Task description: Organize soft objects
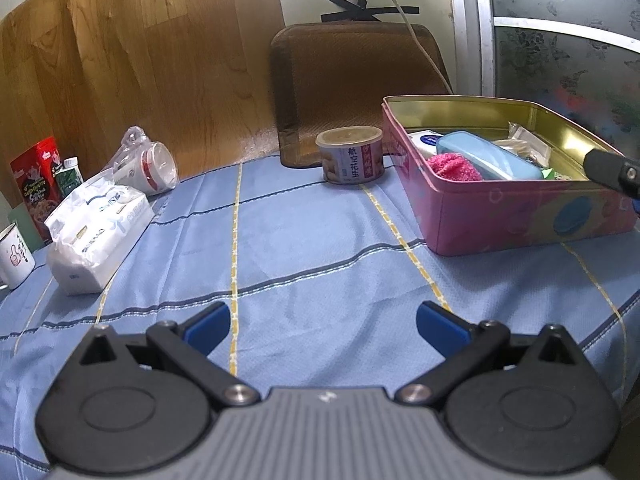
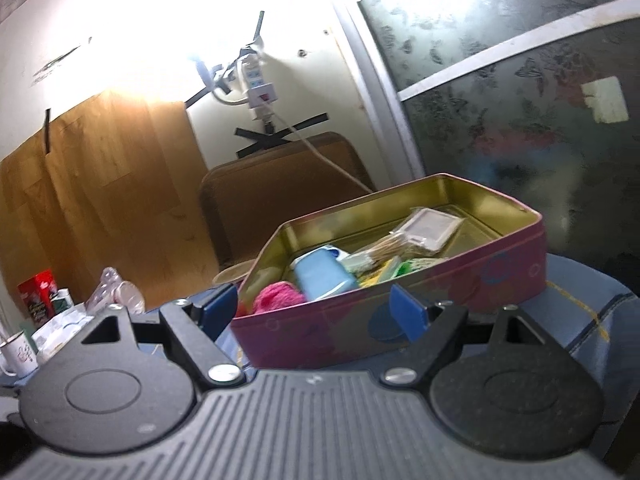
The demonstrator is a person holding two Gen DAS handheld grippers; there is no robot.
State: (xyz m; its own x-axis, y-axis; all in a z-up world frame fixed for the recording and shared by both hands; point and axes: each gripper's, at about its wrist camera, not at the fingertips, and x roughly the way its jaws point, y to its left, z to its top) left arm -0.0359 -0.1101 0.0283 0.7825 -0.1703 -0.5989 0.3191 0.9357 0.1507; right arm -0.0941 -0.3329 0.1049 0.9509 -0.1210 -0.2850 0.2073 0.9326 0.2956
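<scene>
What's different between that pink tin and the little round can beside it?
The pink tin is a wide, angular box; the round can is a small cylinder. The tin stands open, with a pink fluffy ball and a blue case among the things inside; the can is closed by a lid. The tin's sides are pink with blue circles; the can carries a printed label. Both stand upright on the blue cloth.

Not much is legible here tbh. The round can (image 1: 349, 155) by the pink tin has a label with the Chinese characters 航空花生 running down it. The tissue pack (image 1: 98, 232) on the left has blue print, too blurry to make out. Same for the red box (image 1: 35, 184) and the white mug (image 1: 14, 256): markings, but unreadable.
</scene>
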